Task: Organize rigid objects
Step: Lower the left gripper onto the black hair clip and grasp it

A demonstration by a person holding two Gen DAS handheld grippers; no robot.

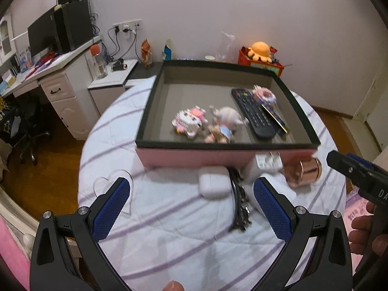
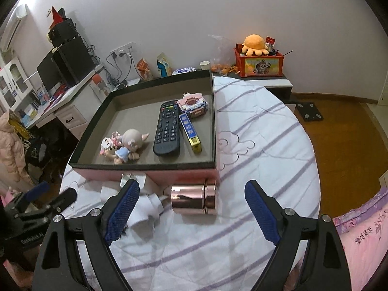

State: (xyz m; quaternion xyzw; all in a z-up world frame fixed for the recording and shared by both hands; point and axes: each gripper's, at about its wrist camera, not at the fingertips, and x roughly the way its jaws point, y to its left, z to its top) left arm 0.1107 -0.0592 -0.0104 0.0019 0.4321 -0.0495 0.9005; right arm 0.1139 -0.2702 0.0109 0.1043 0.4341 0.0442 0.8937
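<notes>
Your right gripper [image 2: 191, 215] and left gripper [image 1: 191, 208] hang released, holding nothing. Near you, outside the box [image 2: 145, 169], lie the copper canister [image 2: 194, 200], earbud case [image 1: 213, 181] and charger [image 2: 148, 208]; the remote control [image 2: 167, 128] and figurines [image 2: 126, 148] are already boxed.

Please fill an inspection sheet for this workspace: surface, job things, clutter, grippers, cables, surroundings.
Surface: striped bedsheet, wrinkled.
Job things: box holds remote, block toys, pig figure, blue packet. Outside, by its front wall: copper canister lying down, white earbud case, white charger, dark bracelet.
Clutter: nothing seen.
Grippers: left gripper open, empty; right gripper open, around the canister, pads apart from it.
Cables: wall socket cords.
Surroundings: desk, red crate.
</notes>
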